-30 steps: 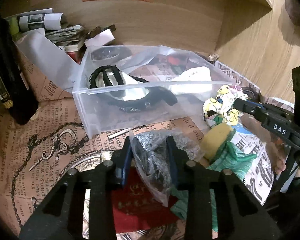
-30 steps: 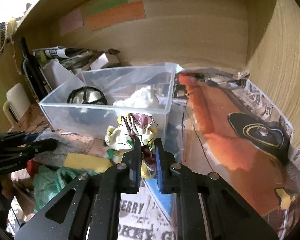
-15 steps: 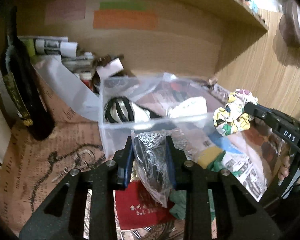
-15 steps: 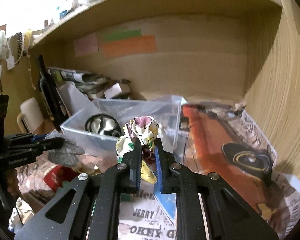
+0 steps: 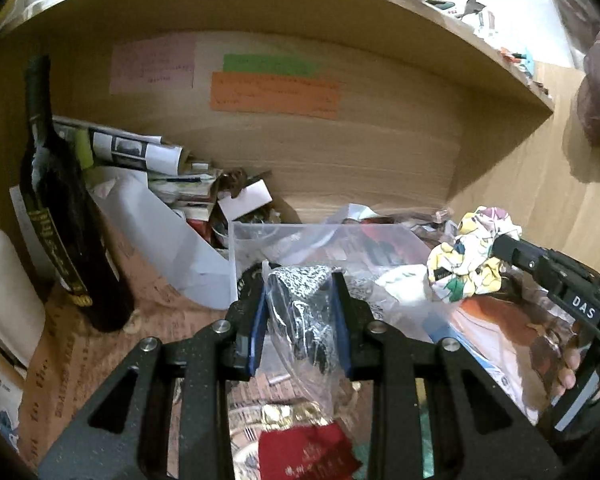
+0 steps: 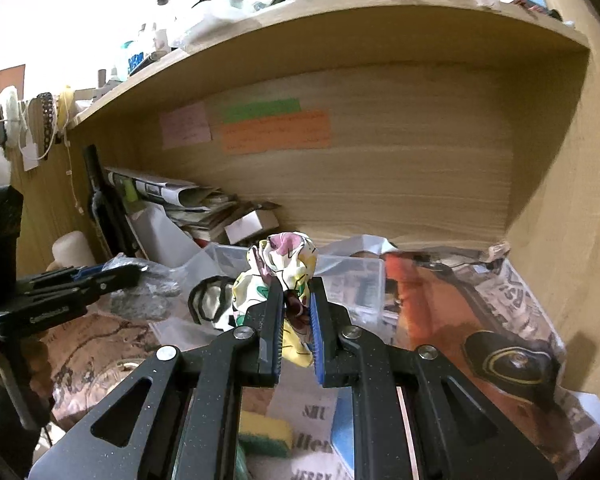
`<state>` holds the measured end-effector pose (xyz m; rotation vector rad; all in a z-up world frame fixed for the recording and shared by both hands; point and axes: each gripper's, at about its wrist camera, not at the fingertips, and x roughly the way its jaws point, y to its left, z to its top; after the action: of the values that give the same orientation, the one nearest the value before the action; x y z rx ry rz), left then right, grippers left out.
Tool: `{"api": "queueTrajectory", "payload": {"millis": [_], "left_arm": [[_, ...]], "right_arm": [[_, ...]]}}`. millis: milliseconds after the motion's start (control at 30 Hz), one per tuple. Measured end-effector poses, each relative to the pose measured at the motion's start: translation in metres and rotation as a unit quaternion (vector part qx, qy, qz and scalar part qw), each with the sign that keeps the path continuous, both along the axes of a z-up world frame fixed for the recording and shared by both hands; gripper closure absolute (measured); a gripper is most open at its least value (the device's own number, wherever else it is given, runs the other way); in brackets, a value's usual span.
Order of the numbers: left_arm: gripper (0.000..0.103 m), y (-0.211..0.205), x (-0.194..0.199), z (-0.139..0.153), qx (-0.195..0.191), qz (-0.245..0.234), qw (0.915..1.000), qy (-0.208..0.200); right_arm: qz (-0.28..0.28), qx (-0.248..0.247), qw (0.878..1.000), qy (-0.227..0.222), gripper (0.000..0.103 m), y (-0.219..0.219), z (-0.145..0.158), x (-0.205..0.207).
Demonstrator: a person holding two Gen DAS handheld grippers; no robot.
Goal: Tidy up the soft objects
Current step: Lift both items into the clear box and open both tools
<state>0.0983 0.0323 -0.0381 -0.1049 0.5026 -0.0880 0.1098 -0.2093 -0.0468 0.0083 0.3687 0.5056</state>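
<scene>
Left gripper (image 5: 300, 280): 2 blue-padded jaws pinched on a clear plastic bag holding black-and-white speckled fabric (image 5: 306, 320); the bag hangs off the desk, in front of the bin.
Right gripper (image 6: 295, 292): jaws nearly together, clamped on a crumpled yellow-and-white floral cloth (image 6: 282, 258), held in the air over the bin's near wall.
Clear plastic storage bin (image 6: 364, 272): on the newspaper-covered desk (image 6: 480, 304), a black-and-white striped item (image 6: 208, 300) inside.
Dark glass bottle (image 5: 60, 208): upright, left of the bin.
Yellow-green sponge (image 6: 265, 434): on the desk below the right gripper.
</scene>
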Motion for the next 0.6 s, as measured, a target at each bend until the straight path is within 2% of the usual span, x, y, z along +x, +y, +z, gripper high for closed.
{"api": "queueTrajectory", "payload": {"millis": [333,600], "left_arm": [[0.073,0.004,0.043,-0.015,0.001,0.014,0.9994,0.032],[0.073,-0.006,0.072,-0.034,0.017,0.005,0.9979,0.063]], "right_arm": [[0.017,-0.019,0.999,0.04,0.092,0.025,-0.02,0.038],[0.024,-0.045,0.995,0.085,0.092,0.038,-0.045,0.061]]}}
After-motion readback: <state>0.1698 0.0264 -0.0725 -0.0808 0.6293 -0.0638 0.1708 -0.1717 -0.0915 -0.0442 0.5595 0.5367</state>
